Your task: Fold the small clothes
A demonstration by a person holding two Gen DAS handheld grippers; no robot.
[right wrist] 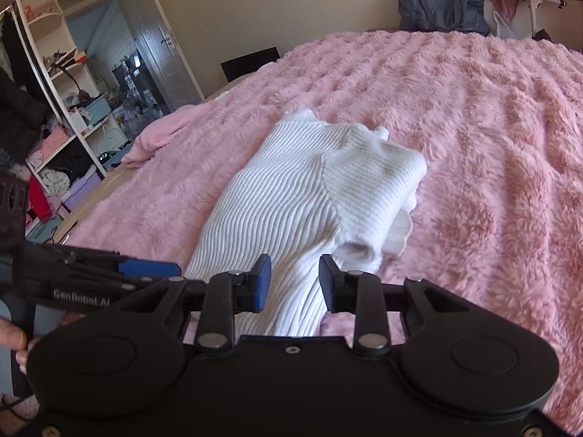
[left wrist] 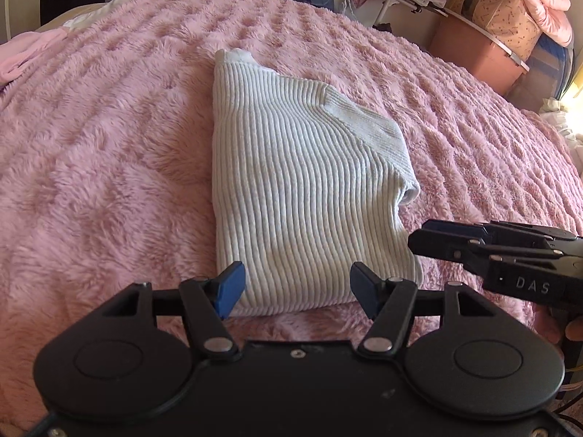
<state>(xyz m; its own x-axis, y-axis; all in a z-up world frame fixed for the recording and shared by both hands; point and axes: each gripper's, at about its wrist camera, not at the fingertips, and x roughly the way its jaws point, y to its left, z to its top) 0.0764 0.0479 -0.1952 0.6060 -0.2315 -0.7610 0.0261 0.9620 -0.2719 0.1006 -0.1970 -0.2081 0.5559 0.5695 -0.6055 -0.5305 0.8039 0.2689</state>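
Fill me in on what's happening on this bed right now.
A person is folding a white ribbed sweater on a fluffy pink blanket with two handheld grippers. The sweater already lies folded into a narrow bundle, one sleeve tucked across it. The left gripper hovers at the near hem with its jaws open. The right gripper has a raised ridge of the sweater between its jaws; whether it is pinching it, I cannot tell.

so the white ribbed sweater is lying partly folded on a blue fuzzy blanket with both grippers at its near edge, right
Not quite: the blanket is pink, not blue, as both wrist views show. The rest holds: the white ribbed sweater lies partly folded, with the left gripper and right gripper at its near edge.
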